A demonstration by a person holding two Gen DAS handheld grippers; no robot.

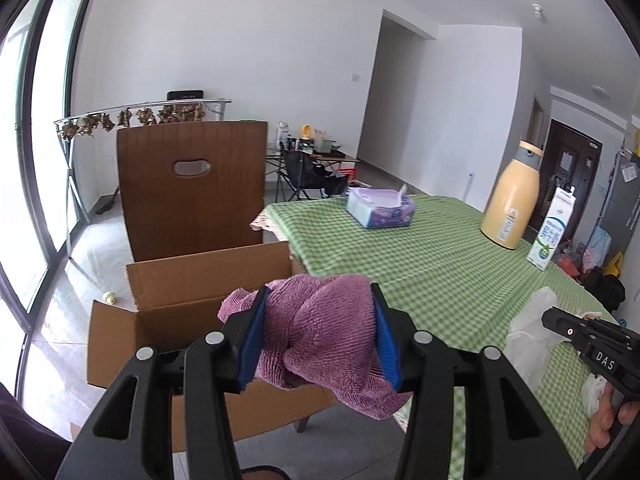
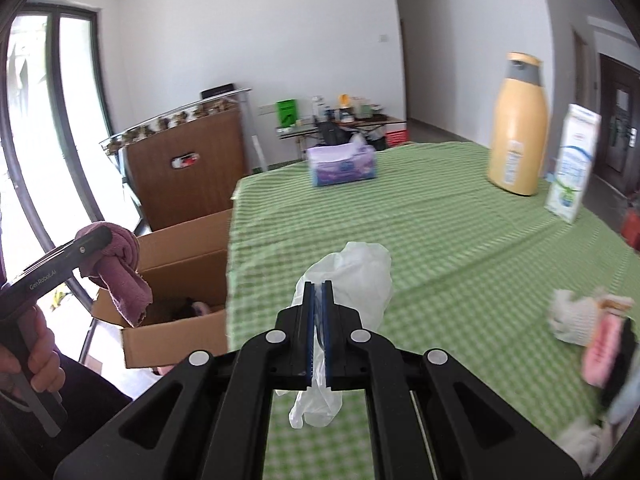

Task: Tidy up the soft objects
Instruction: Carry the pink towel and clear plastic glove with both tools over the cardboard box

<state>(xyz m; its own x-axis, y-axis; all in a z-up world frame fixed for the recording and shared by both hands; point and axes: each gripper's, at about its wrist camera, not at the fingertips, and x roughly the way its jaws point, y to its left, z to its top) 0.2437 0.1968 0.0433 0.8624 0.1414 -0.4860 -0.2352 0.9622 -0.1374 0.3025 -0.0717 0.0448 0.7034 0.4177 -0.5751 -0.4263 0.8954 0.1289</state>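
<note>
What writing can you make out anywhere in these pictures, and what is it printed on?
"DAS": on the right gripper, seen from the left wrist view.
"GenRobot.AI": on the left gripper, seen from the right wrist view.
Yellow flask label: too small to read.
White carton print: blurred.
Tissue pack print: blurred.

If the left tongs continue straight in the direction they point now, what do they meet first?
Probably the cardboard box. The left tongs, shut on the purple towel, point over its open top toward the raised back flap, with the brown chair back behind. Depth is unclear, so they might pass above the flap.
</note>
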